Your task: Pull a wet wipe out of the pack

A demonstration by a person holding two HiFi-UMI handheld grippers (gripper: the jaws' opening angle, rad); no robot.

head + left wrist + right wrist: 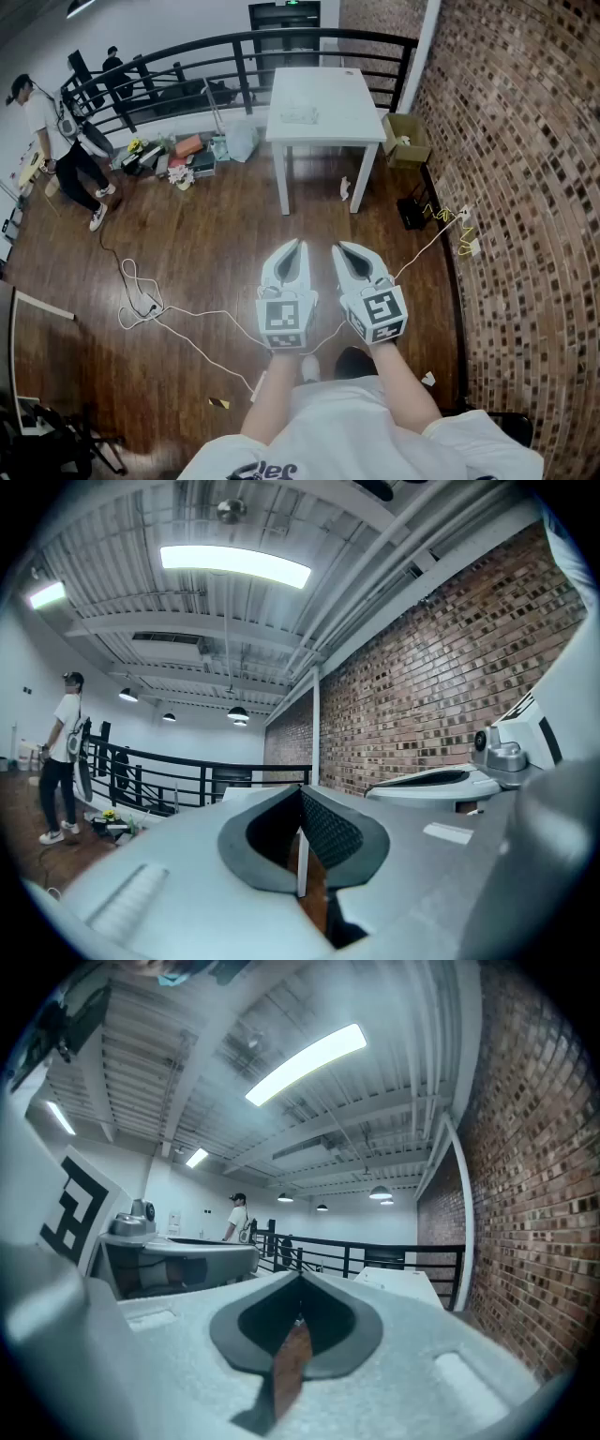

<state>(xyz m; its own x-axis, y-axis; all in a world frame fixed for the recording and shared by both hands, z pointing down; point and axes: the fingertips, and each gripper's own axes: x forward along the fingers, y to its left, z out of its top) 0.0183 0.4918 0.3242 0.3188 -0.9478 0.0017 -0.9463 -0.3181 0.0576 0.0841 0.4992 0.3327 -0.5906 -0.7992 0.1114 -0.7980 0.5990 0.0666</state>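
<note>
Both grippers are held level, side by side, above the wooden floor (206, 244) and well apart from the white table (328, 89).

Left gripper (298, 246): jaws pressed together at the tips, nothing between them.

Right gripper (340, 248): jaws pressed together, nothing held.

A pale flat item, apparently the wipe pack (300, 115), lies on the tabletop near its front edge. Its long axis runs left to right in the head view. It is too small to read a label or tell which way its opening faces.

Each gripper's cube carries black square markers only.
</note>
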